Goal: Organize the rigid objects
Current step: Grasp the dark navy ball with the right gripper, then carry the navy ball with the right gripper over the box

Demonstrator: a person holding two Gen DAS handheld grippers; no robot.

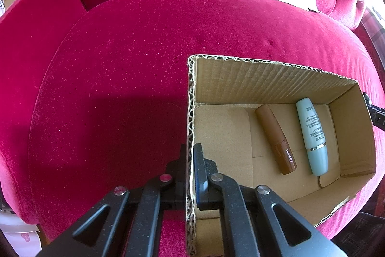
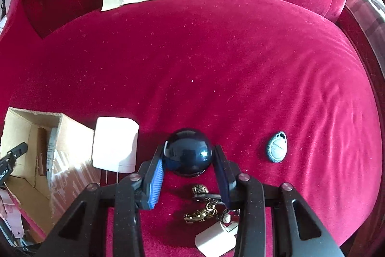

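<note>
Right gripper [image 2: 189, 155] with both pads against a glossy dark-blue ball [image 2: 188, 151] on the red velvet seat [image 2: 216, 64], left gripper [image 1: 190, 155] clamped on the cardboard box [image 1: 264, 78] wall, brown tube [image 1: 276, 139] and pale-blue bottle [image 1: 311, 134] lying inside, white charger [image 2: 115, 147] and blue key fob [image 2: 276, 147] beside the ball, brass keychain [image 2: 204, 208] below.

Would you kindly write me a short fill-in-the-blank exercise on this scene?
1. The left tool is clamped on the wall of the ____.
2. The brown tube and the pale blue bottle lie ____ the box.
3. The right tool flanks a dark ____.
4. Everything rests on a ____ velvet seat.

Missing: box; inside; ball; red
</note>
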